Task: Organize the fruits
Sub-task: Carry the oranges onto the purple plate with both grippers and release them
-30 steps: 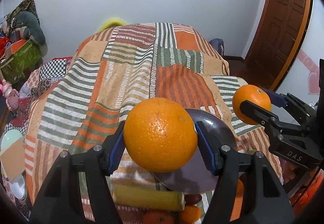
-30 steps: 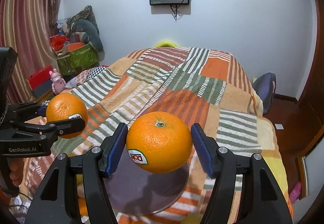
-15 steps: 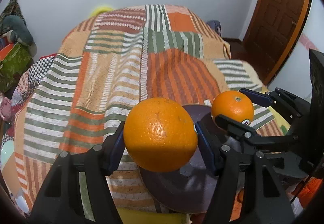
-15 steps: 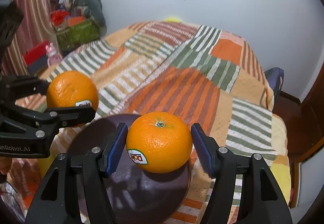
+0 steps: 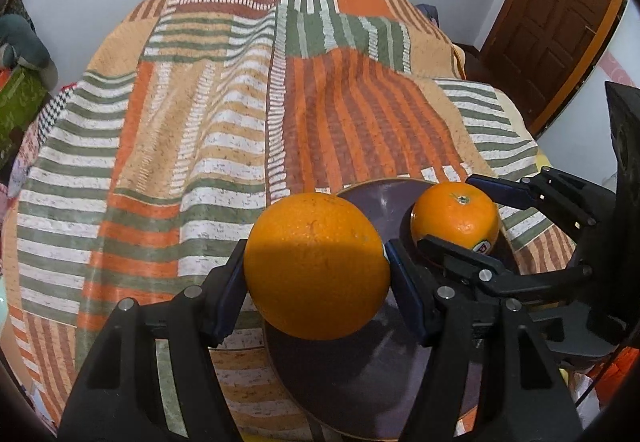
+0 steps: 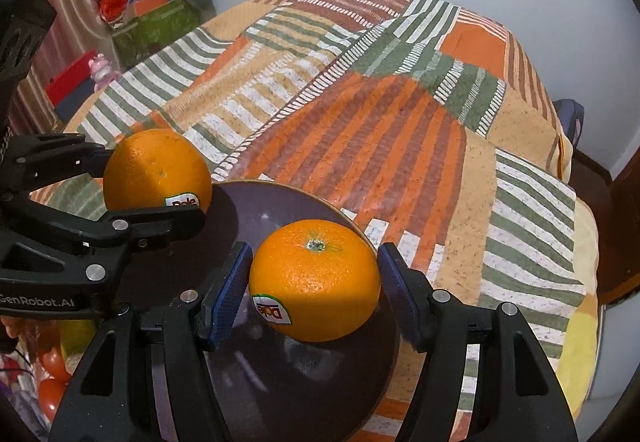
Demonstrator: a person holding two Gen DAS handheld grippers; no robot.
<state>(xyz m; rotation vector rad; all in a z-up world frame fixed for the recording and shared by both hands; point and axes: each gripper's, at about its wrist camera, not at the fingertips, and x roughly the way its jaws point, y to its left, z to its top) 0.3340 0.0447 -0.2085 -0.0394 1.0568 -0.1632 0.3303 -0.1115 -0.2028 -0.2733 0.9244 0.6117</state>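
**Two oranges, one per gripper, over dark plate**

Left wrist view: left gripper (image 5: pixel 317 266) at lower centre, blue pads (image 5: pixel 230 284) pinching a large orange (image 5: pixel 317 265) from both sides. Orange sits mid-frame, lower half in shadow, over the left rim of a dark purple plate (image 5: pixel 360 382). Plate lies on a striped patchwork blanket (image 5: pixel 224 114) covering a bed that fills most of the frame. Right gripper (image 5: pixel 466 220) comes in from the right edge, its black fingers on either side of a second orange (image 5: pixel 455 214), stem end up, sticker low on its right side. That orange is over the upper right part of the plate; contact with the plate cannot be told. Brown door (image 5: pixel 560 2) upper right, white wall along the top.

Right wrist view: right gripper (image 6: pixel 315 280) lower centre, blue pads close on both sides of the second orange (image 6: pixel 315 279); left pad touching, a thin gap seems to show at the right pad, so grip is hard to confirm. Stem up, Dole sticker (image 6: pixel 272 309) at lower left of the fruit. Orange is over the middle of the plate (image 6: pixel 260 226). Left gripper (image 6: pixel 154 178) enters from the left edge, clamped on the large orange (image 6: pixel 157 170), which hangs at the plate's upper left rim, sticker facing the camera. Blanket (image 6: pixel 400 130) behind. Green box (image 6: pixel 160 24) and clutter upper left, curtain at far left.
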